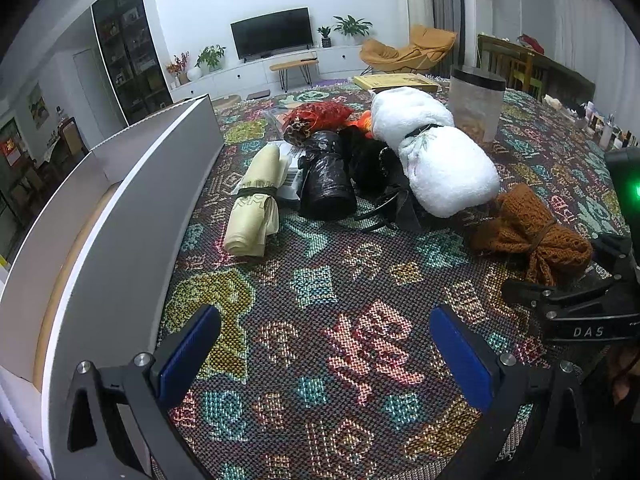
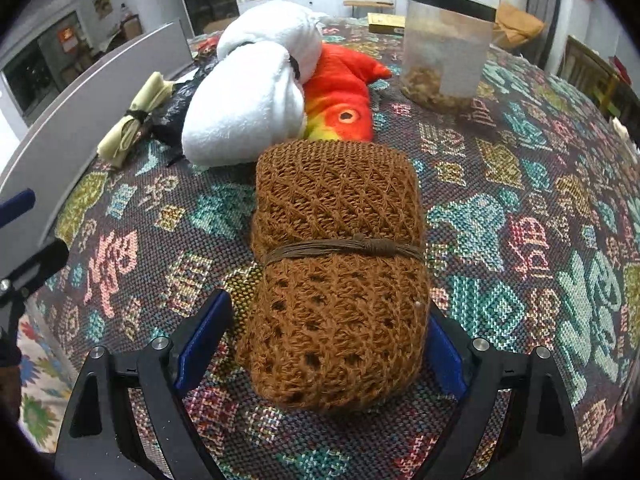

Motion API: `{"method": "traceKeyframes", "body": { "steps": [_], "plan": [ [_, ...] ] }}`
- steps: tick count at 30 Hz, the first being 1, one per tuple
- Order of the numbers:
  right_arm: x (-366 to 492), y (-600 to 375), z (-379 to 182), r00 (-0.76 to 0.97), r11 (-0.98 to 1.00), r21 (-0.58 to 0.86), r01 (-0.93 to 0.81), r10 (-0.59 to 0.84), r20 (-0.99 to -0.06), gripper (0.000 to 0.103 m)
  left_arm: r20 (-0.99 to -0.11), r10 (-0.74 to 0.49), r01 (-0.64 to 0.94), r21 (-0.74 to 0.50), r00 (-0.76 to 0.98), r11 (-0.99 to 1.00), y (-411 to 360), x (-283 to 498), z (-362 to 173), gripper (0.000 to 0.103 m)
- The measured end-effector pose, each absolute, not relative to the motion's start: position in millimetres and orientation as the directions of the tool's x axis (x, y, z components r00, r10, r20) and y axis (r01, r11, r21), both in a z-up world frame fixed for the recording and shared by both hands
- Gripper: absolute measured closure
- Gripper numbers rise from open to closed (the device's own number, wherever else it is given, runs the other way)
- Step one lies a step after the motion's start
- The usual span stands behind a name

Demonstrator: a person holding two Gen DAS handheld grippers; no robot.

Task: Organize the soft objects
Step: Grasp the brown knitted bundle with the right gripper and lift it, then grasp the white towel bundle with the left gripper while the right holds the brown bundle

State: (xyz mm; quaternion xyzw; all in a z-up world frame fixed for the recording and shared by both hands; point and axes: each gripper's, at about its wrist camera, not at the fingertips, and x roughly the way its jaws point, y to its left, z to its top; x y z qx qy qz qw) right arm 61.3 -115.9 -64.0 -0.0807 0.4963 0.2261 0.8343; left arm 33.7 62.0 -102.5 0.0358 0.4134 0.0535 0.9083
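Right tongs (image 2: pixel 326 344) straddle the brown knit bundle (image 2: pixel 340 272) on the counter (image 2: pixel 520 200), gap on one side; left tongs (image 1: pixel 324 348) open, empty; clear jar (image 2: pixel 446 46) holds brownish bits

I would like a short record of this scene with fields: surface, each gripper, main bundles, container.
surface: patterned woven tablecloth
left gripper: open, holds nothing
right gripper: open around brown knitted bundle tied with cord, right pad touching it
other bundles: white fluffy towel roll, black plastic roll, pale yellow cloth roll
container: grey open box, at the left
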Motion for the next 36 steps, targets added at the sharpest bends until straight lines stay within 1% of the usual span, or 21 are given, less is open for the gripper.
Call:
{"method": "traceKeyframes", "body": {
  "steps": [4, 10, 16, 21, 23, 25, 29, 36],
  "plan": [
    [63.9, -112.9, -65.3, 0.394, 0.882, 0.085, -0.463, 0.292, -0.872, 0.011, -0.755, 0.128, -0.058, 0.118, 0.643, 0.991, 59.6, 36.3, -107.5, 0.000],
    [72.1, -101.6, -70.8, 0.400, 0.876, 0.016, -0.482, 0.237, -0.885, 0.011, -0.791, 0.124, -0.040, 0.125, 0.600, 0.991, 56.2, 46.2, -128.5, 0.000],
    [81.2, -100.6, -71.7, 0.396, 0.877, 0.016, -0.480, 0.233, -0.888, 0.010, -0.828, 0.124, -0.017, 0.137, 0.547, 0.990, 55.8, 47.7, -149.6, 0.000],
    [81.3, -98.7, -72.1, 0.393, 0.879, 0.016, -0.476, 0.229, -0.891, 0.010, -0.836, 0.091, -0.020, 0.096, 0.541, 0.995, 62.7, 47.4, -154.4, 0.000],
    [81.1, -97.8, -73.1, 0.392, 0.877, 0.023, -0.480, 0.237, -0.889, 0.007, -0.837, 0.080, -0.017, 0.085, 0.542, 0.996, 65.4, 47.1, -155.5, 0.000],
    [83.6, -96.7, -74.8, 0.401, 0.872, 0.015, -0.490, 0.240, -0.884, 0.006, -0.839, 0.068, -0.019, 0.069, 0.539, 0.997, 68.0, 47.8, -157.0, 0.000],
    [83.4, -94.3, -74.3, 0.383, 0.875, 0.017, -0.485, 0.229, -0.895, 0.006, -0.849, 0.023, -0.036, 0.005, 0.528, 0.999, 80.2, 49.7, -161.7, 0.000],
    [91.2, -92.8, -74.0, 0.362, 0.866, 0.020, -0.499, 0.229, -0.903, 0.006, -0.837, 0.011, -0.017, 0.002, 0.547, 1.000, 85.6, 44.4, -162.3, 0.000]
  ]
}}
